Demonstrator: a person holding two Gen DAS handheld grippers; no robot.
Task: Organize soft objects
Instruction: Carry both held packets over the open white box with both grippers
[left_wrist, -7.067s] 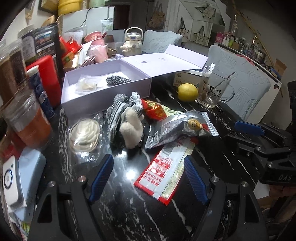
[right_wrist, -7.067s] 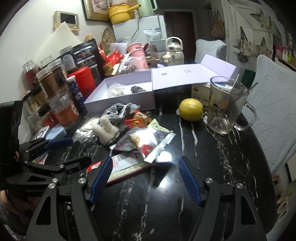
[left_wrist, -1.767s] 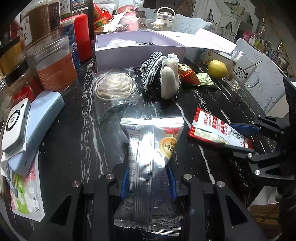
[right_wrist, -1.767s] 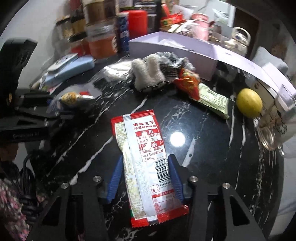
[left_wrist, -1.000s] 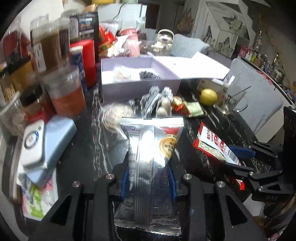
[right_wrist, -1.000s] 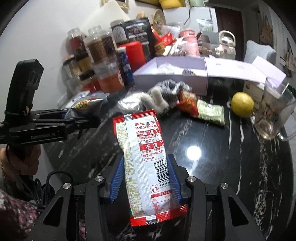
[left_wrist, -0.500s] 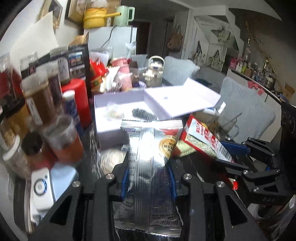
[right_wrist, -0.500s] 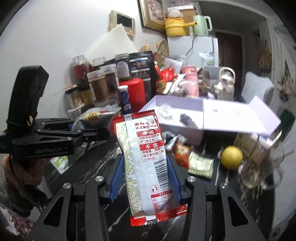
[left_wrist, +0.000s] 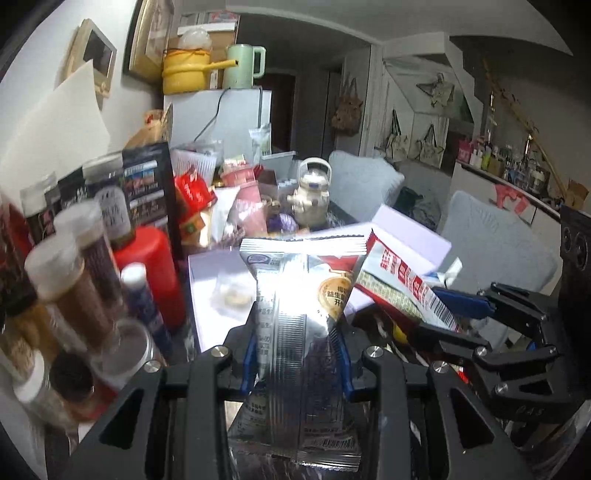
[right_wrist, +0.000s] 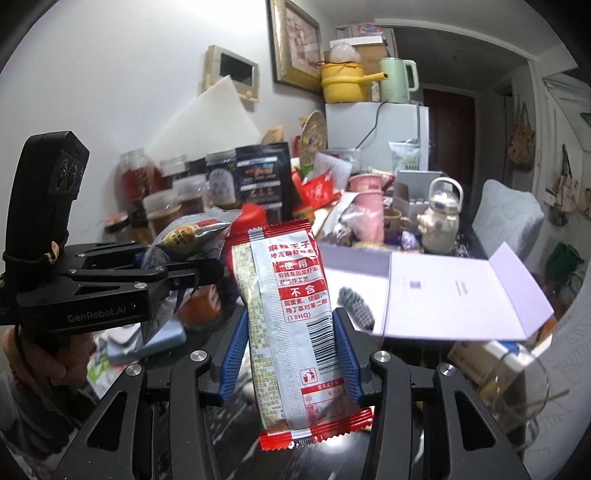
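My left gripper (left_wrist: 297, 363) is shut on a silver snack packet (left_wrist: 295, 332) and holds it upright in the air; it also shows in the right wrist view (right_wrist: 188, 234). My right gripper (right_wrist: 290, 350) is shut on a red and white snack packet (right_wrist: 288, 295), which also shows in the left wrist view (left_wrist: 402, 284). Both packets hang side by side above the near edge of the open lavender box (right_wrist: 354, 266). Inside the box lie a checked fabric piece (right_wrist: 356, 304) and a clear bag (left_wrist: 231, 291).
Jars (left_wrist: 70, 291), a red canister (left_wrist: 151, 258) and bottles crowd the left. A teapot (right_wrist: 439, 218), pink cups (right_wrist: 365, 206) and packets stand behind the box. The box lid (right_wrist: 458, 295) lies open to the right, with a glass mug (right_wrist: 517, 384) below it.
Both grippers have risen further and tilted up with their packets, closer to the lavender box. The table surface has dropped almost out of view.
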